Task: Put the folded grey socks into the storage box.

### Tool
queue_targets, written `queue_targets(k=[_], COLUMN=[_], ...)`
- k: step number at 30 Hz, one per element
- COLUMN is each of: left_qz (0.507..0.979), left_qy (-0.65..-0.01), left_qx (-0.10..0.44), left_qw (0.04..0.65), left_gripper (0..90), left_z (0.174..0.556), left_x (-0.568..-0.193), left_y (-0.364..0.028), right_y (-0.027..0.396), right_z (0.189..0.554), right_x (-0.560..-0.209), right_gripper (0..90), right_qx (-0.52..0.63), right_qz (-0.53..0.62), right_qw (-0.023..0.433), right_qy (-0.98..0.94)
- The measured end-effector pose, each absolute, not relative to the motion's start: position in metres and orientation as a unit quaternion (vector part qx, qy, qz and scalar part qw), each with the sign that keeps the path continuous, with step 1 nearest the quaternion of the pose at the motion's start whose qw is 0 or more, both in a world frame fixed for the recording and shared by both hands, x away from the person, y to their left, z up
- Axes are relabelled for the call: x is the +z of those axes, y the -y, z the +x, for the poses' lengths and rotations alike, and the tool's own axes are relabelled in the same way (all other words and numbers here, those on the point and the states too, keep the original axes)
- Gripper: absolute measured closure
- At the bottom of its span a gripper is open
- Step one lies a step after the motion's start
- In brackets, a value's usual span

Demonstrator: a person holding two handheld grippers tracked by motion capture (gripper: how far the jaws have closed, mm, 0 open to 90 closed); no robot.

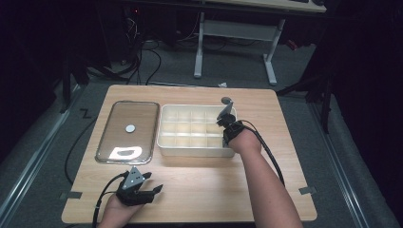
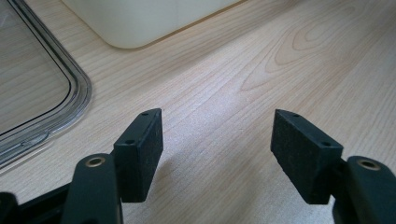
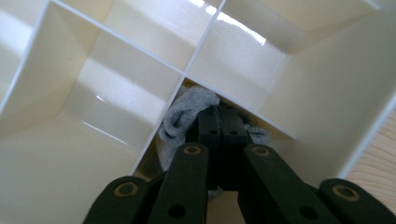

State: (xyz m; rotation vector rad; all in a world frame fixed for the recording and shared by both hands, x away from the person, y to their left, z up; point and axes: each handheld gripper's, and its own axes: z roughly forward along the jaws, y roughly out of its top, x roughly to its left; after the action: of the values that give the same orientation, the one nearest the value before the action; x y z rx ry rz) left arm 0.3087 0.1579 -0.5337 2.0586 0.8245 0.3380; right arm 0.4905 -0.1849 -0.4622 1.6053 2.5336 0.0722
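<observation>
At the far left of the wooden surface [image 1: 266, 190] lies a clear flat lid [image 1: 127, 131] with a rounded rim, a small white disc at its middle and a bright glare patch near its front edge. In front of it, close to the surface's near edge, the left tongs [image 1: 154, 183] rest low in the person's left hand, a grey three-cornered plate on top and a black cable trailing back; in the left gripper view the two black jaws stand wide apart with bare wood grain between them, the lid's corner at the upper left and a rounded corner of the box beyond. Just right of the lid sits a cream-white compartment box [image 1: 164, 137], divided by thin walls into a grid of cells. The right tongs [image 1: 223, 124] reach down into a cell at the box's right end, the forearm coming in from the bottom right. In the right gripper view those jaws are pressed together on a piece of grey cloth [image 3: 183, 113], which lies in that cell against a divider wall.
</observation>
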Motion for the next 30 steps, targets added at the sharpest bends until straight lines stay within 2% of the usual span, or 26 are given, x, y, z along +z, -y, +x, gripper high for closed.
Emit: queue_targets(k=[11, 24, 30], left_qz=[0.830, 0.829, 0.829], left_qy=[-0.329, -0.330, -0.330], left_qx=[0.137, 0.134, 0.134], left_qw=[0.430, 0.431, 0.431], left_gripper=[35.1, 35.1, 35.0], left_z=[0.309, 0.309, 0.309], left_x=[-0.534, -0.534, -0.533], left_y=[-0.156, -0.157, -0.157], right_y=[0.186, 0.186, 0.191], right_z=[0.498, 0.494, 0.493], right_x=[-0.467, -0.462, -0.454], right_gripper=[90.0, 90.0, 83.6], right_qx=[0.019, 0.023, 0.032], right_qz=[0.540, 0.543, 0.536], right_qw=[0.046, 0.054, 0.055], right_qy=[-0.840, -0.838, -0.842])
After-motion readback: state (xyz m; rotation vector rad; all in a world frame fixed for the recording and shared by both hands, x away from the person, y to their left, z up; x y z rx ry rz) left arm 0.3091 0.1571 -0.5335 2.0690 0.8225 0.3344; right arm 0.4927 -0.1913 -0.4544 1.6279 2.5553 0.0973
